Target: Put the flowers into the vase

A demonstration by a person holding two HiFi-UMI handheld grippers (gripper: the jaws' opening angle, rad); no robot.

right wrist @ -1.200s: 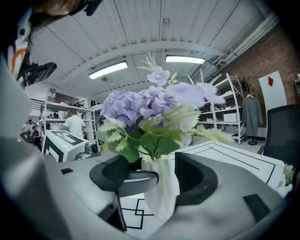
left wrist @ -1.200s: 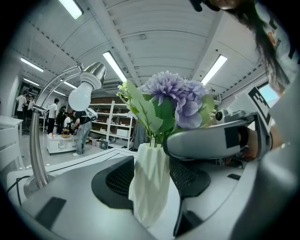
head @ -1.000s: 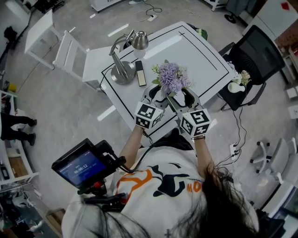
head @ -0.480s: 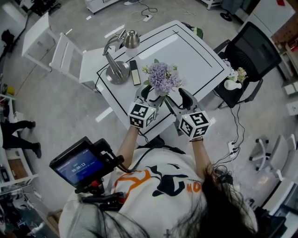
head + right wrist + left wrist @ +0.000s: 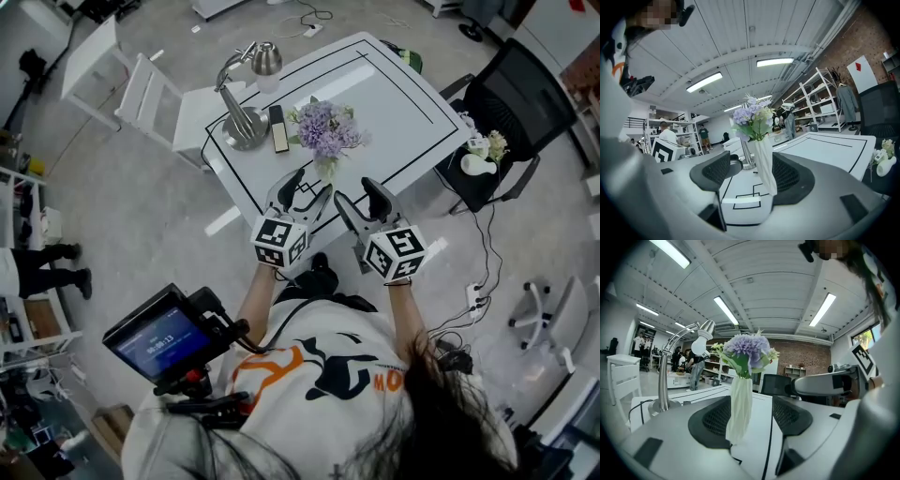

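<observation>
Purple flowers (image 5: 327, 129) stand in the white vase (image 5: 325, 167), upright on the table (image 5: 394, 94), upper centre of the head view. Just below, the left gripper (image 5: 307, 187), whose jaws have just been opening, and the right gripper (image 5: 358, 195) are both spread and hold nothing, clear of the vase.

The head view is shot from high above the vase (image 5: 325, 169), tilted steeply down and far enough out that the whole table (image 5: 394, 103) is taken in. In the left and right gripper views the vase is seen nearly level and from close up, from the table's near edge. The vase and the desk lamp (image 5: 246, 127) behind it are shared by all three.
</observation>
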